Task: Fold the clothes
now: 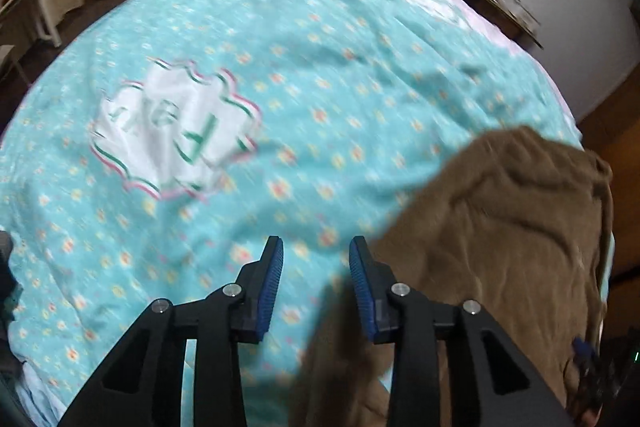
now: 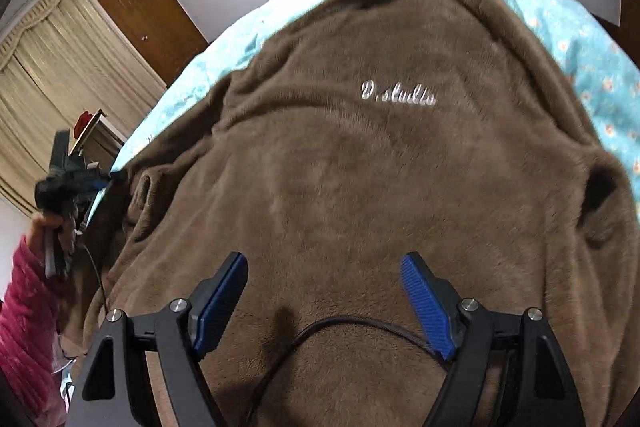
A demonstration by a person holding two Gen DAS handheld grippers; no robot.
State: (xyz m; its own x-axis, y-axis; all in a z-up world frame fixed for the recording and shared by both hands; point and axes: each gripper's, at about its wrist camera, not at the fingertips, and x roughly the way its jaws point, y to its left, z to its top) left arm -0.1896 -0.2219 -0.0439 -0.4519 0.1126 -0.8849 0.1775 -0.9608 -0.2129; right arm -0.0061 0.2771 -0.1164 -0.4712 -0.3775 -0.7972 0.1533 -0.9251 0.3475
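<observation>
Left gripper [image 1: 316,247]: the jaws stand apart, nothing between the ribbed blue pads [image 1: 272,283]. Below and ahead of it spreads a thin turquoise bedspread [image 1: 320,67], creased and dotted with small flowers, bearing a white scalloped patch [image 1: 172,131] up and to the jaws' left. To its right lies the edge of a brown fleece garment [image 1: 500,227], plush and rumpled.

Right gripper [image 2: 324,263]: spread wide, holding nothing, poised over the same garment [image 2: 360,167], which lies flat on the bedspread [image 2: 592,67]. Silver script lettering [image 2: 398,95] sits ahead of the jaws. A black cable [image 2: 360,323] arcs between the fingers.
</observation>
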